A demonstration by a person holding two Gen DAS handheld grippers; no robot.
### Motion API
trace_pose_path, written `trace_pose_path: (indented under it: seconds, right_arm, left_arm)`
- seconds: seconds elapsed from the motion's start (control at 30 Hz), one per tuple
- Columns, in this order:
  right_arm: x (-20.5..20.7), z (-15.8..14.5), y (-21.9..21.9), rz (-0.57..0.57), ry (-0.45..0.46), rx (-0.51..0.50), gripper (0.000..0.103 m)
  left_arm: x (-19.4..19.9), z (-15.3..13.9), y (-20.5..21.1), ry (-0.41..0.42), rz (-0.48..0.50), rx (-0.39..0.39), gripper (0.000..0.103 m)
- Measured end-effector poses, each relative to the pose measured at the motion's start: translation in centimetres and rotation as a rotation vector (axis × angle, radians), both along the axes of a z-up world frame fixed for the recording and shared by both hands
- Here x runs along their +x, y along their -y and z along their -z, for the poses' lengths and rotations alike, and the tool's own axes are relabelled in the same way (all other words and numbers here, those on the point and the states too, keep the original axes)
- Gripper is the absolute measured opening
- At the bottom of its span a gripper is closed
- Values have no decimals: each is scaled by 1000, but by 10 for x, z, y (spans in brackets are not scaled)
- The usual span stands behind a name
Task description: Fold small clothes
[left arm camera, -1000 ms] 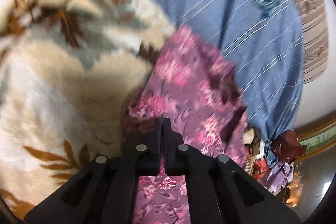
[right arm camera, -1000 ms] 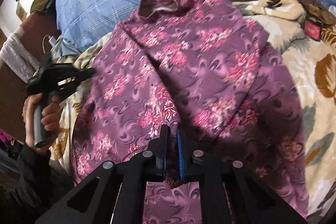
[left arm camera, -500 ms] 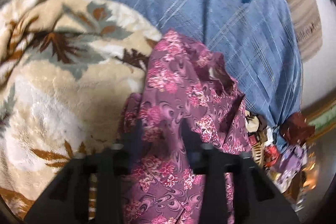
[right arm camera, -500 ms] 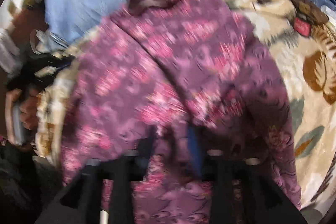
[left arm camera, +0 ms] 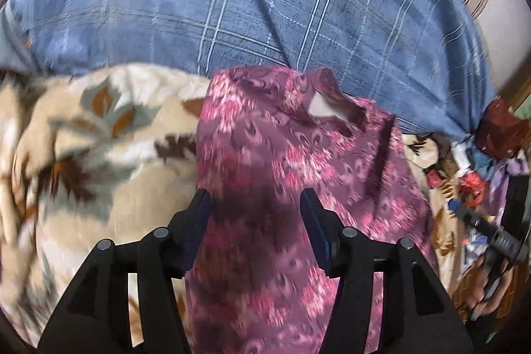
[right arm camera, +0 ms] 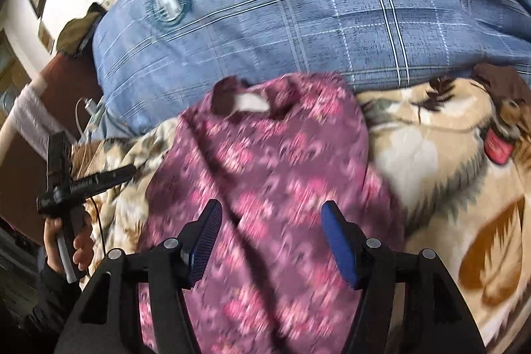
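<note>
A small purple garment with pink flowers (left arm camera: 292, 161) lies on a beige leaf-patterned blanket (left arm camera: 99, 148), its neck opening toward the blue pillow. It lies folded lengthwise into a narrow strip. My left gripper (left arm camera: 255, 208) is open and empty above its lower middle. In the right wrist view the same garment (right arm camera: 272, 175) lies under my right gripper (right arm camera: 270, 218), which is open and empty. The left gripper (right arm camera: 122, 171) also shows at the left of that view, held in a hand.
A large blue plaid pillow (left arm camera: 265, 22) lies behind the garment. The beige blanket (right arm camera: 448, 171) spreads to the right. Cluttered small items (left arm camera: 471, 184) sit at the bed's edge. A brown headboard (right arm camera: 39, 121) stands at the left.
Both grippers were shut on the garment a second ago. Both have let go, opened and pulled back. The garment now lies folded narrower on the blanket.
</note>
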State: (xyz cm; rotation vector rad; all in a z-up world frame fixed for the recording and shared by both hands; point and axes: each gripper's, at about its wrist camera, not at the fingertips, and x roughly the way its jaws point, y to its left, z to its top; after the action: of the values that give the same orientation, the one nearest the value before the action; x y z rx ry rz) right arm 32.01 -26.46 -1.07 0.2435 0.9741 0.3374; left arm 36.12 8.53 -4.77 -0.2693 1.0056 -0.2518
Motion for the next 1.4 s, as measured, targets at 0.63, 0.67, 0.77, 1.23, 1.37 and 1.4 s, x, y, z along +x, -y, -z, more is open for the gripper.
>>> trace_pose_path:
  seconds: [0.63, 0.67, 0.77, 1.23, 1.37, 1.4]
  right_arm:
    - [185, 56, 27, -26, -95, -16, 53]
    - [186, 60, 24, -29, -100, -26, 48]
    - [190, 71, 17, -20, -120, -69, 25]
    - [146, 28, 37, 7, -11, -59, 7]
    - [132, 6, 41, 0, 37, -26, 7]
    - [130, -2, 41, -2, 47, -27, 7]
  left_arm:
    - [176, 42, 37, -67, 105, 178, 55]
    - [177, 44, 38, -68, 105, 178, 55]
    - [183, 49, 33, -83, 81, 148, 38]
    - [156, -5, -4, -2, 100, -1, 4]
    - [131, -29, -8, 59, 91, -10, 3]
    - [122, -35, -11, 72, 95, -23, 3]
